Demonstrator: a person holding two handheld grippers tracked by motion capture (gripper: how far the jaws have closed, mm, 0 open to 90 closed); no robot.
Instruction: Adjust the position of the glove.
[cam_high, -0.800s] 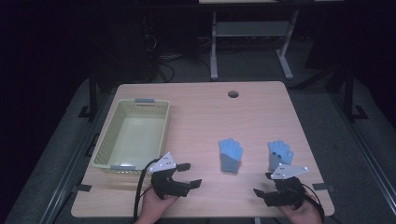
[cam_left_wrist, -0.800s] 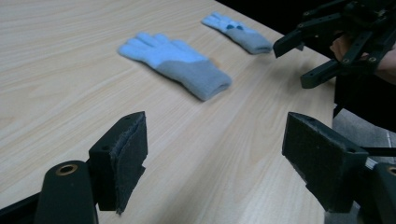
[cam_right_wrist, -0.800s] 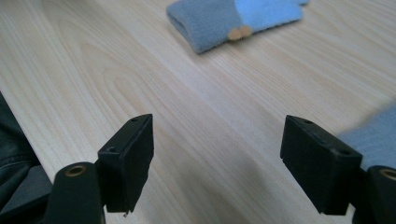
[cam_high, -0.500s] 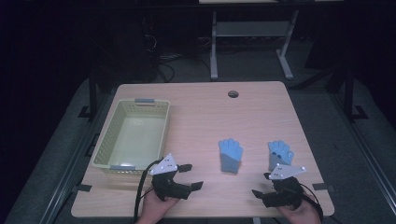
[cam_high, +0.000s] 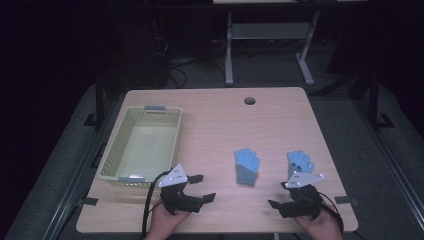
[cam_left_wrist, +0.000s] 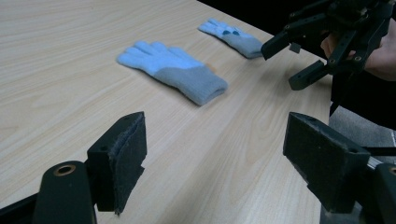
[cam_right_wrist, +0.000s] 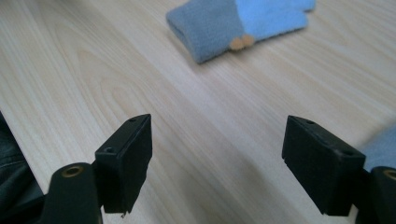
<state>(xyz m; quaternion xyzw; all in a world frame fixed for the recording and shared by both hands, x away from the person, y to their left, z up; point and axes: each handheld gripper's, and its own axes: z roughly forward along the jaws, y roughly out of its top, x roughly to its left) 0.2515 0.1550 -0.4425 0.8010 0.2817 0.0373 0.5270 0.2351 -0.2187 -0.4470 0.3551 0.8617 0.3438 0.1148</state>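
Left claw (cam_high: 199, 187) spread, empty, low at the surface's (cam_high: 215, 115) near edge. Middle glove (cam_high: 247, 167) lies flat just ahead to its right, bare wood between. Right claw (cam_high: 278, 196) spread, empty; second glove (cam_high: 299, 161) just beyond it, partly behind its grey plate. Pale basket (cam_high: 141, 143) at far left, empty.

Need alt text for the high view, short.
Two blue gloves, one mid-table and one further right, lie flat on a wooden table, with an empty pale basket at left. At the near edge, the left hand-held gripper and right hand-held gripper hold nothing, jaws open.
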